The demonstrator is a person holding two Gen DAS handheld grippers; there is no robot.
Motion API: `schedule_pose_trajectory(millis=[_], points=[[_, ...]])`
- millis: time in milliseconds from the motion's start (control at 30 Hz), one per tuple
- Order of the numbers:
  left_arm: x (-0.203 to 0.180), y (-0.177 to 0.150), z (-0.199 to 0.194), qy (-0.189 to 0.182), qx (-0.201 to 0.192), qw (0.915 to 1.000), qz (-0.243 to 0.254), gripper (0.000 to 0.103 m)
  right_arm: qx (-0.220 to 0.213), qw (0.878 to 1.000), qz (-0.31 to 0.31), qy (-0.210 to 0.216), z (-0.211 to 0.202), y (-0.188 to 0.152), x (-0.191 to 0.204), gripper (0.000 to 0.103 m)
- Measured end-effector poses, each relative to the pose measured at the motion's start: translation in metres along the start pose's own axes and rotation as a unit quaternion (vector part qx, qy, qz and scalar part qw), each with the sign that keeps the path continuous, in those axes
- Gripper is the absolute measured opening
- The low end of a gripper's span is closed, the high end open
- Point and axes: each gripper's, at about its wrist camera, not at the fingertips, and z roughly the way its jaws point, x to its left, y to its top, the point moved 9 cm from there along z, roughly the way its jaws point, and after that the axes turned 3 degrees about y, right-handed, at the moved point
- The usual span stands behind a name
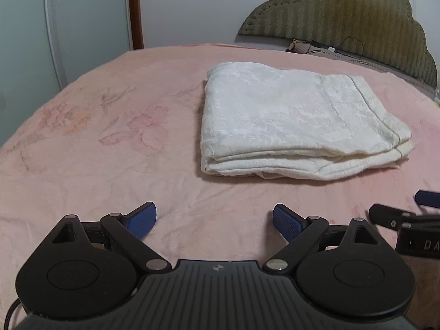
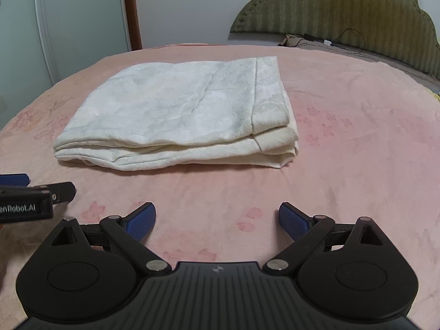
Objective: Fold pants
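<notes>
Pants: white pants (image 1: 297, 121) lie folded into a thick, layered rectangle on the pink bedspread (image 1: 110, 143), hems stacked toward the headboard side.
Left gripper: left gripper (image 1: 214, 221) hovers over the spread short of the bundle, blue pads (image 1: 143, 220) wide apart, gripping nothing.
Right gripper: right gripper (image 2: 217, 220) beside it, fingers likewise spread and empty, clear of the cloth.
Backdrop: scalloped olive headboard (image 2: 343, 8), a dark cable (image 2: 352, 34) along its foot.
</notes>
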Motion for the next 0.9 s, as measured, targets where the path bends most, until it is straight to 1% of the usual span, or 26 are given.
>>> schedule_pose_trajectory(millis=[100, 300, 467, 633, 900], points=[[-0.0046, -0.0013, -0.0017, -0.003, -0.005, 0.9999, 0.013, 0.095, -0.001, 1.0, -0.002, -0.004, 0.0012, -0.0004, 0.0009, 0.097], [-0.0065, -0.0024, -0.0007, -0.001, -0.006, 0.9999, 0.014, 0.097, -0.001, 1.0, -0.001, -0.006, 0.0022, -0.0007, 0.0017, 0.1], [-0.0067, -0.0027, 0.0004, 0.006, -0.009, 0.9999, 0.01, 0.099, -0.003, 1.0, -0.001, -0.008, 0.0041, -0.0016, 0.0028, 0.1], [-0.0077, -0.0047, 0.0014, 0.021, -0.015, 0.9996, 0.014, 0.103, -0.006, 1.0, -0.002, -0.01, 0.0055, -0.0037, 0.0037, 0.101], [-0.0069, -0.006, 0.0025, 0.026, -0.02, 0.9994, 0.011, 0.103, -0.007, 1.0, -0.005, -0.012, 0.0065, -0.0045, 0.0052, 0.103]])
